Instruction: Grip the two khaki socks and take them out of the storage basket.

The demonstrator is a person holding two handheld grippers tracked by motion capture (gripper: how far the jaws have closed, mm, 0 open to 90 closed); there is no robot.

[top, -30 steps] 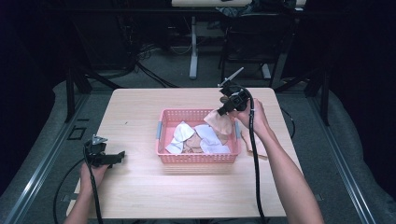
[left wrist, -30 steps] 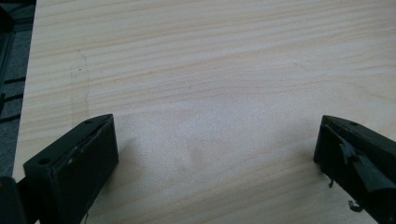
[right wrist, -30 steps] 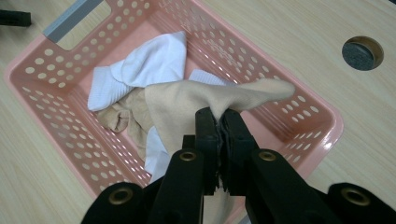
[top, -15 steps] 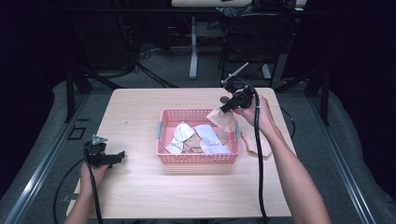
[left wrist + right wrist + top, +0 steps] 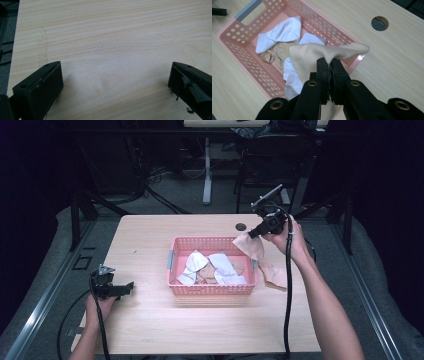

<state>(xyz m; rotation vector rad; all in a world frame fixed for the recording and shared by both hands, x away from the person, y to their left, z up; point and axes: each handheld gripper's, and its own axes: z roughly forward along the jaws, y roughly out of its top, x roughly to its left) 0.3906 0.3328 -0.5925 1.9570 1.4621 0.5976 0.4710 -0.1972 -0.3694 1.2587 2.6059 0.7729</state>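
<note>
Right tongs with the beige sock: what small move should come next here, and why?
Probably carry it on to the right and set it on the other beige sock lying on the table beside the pink plastic basket. The right tongs are shut on a beige sock, lifted over the basket's right end.

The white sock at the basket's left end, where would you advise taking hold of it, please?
I'd grip the raised fold of the white sock, coming straight down from above: the basket walls block a sideways approach, and the left claw sits open nearby.
</note>
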